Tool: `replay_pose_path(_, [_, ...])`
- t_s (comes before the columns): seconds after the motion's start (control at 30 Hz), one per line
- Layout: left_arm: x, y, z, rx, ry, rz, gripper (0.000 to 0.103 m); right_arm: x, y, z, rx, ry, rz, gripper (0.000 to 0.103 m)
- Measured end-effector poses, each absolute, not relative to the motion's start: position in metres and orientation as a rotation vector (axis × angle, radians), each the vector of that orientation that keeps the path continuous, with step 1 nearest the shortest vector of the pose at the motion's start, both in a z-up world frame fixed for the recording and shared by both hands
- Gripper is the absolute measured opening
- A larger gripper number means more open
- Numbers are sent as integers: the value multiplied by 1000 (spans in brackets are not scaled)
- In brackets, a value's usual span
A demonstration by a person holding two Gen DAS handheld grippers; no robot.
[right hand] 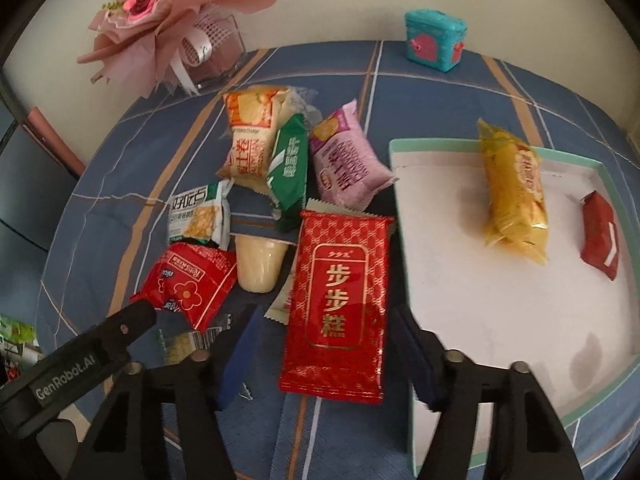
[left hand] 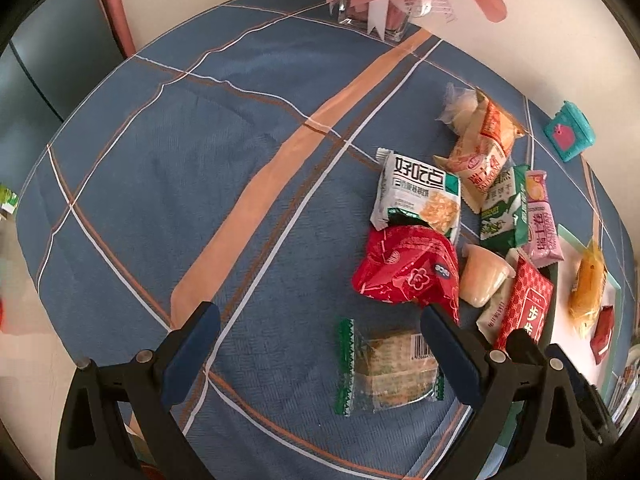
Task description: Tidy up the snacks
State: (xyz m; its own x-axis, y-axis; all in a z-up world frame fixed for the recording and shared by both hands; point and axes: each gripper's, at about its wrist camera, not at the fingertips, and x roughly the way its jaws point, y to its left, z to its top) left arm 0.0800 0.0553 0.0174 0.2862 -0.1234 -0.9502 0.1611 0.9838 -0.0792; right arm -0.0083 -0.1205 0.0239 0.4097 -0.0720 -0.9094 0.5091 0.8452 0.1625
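Right wrist view, white tray (right hand: pixel 460 280) holding yellow packet (right hand: pixel 514 188) (plus small red packet (right hand: pixel 599 236)), right gripper (right hand: pixel 326 350) spread around red pouch (right hand: pixel 334 300).

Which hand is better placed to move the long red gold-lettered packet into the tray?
Right. Its tongs already straddle the long red packet, with the tray directly beside. The left tongs sit over a clear-wrapped cake, farther away.

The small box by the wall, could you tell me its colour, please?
Teal with pink shapes, clearest in the right wrist view: small box.
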Motion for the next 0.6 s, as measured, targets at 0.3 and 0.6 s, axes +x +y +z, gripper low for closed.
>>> replay_pose_path(0.3, [87, 56, 9, 17, 1303, -181, 100, -1, -119, 12, 429, 1139, -414, 63])
replay_pose_path(0.6, [87, 47, 3, 37, 1330, -210, 100, 1, -115, 7, 398, 1164, -421, 62])
